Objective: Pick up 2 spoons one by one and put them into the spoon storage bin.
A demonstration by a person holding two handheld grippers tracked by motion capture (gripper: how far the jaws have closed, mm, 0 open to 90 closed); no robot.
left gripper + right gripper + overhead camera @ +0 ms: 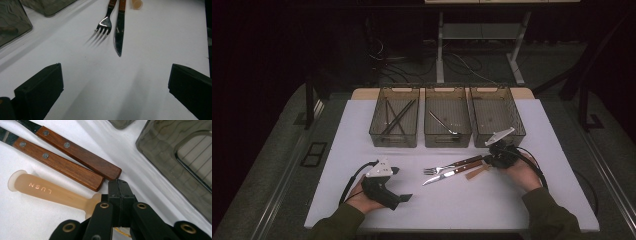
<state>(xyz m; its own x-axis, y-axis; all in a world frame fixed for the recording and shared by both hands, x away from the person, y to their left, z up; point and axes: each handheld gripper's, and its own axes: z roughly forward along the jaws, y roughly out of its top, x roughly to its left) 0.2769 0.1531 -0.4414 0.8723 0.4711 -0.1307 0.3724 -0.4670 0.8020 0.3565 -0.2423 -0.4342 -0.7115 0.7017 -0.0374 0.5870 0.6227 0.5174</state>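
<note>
The pale amber plastic handle point(50, 192) carries the raised letters "LUSN", readable in the right gripper view; no other writing can be made out. This handle is translucent, with a flared disc at its free end and a second flare at the end next to the jaws. It lies on the white worktop point(462, 200) toward the right edge, just beside the wooden handles of the knife point(451, 172) and the fork point(452, 165), which lie side by side.

The right hand-held gripper point(493, 159) has its jaws pressed together, the tips meeting right at the near flare of the amber handle; whether anything is pinched between them cannot be told. Both wooden handles are dark reddish brown with two metal rivets each, their ends close to the jaw tips. The knife has a serrated blade, and the fork's tines point toward the left edge.

The left hand-held gripper point(404, 197) rests near the front-left corner with its jaws spread wide and nothing between them, facing the fork and knife across bare worktop.

Along the far edge stand three smoky translucent bins: the left bin point(377, 131) holds dark sticks, the middle bin point(430, 135) a metal utensil, and the right bin point(517, 127) stands just behind the right hand-held gripper.
</note>
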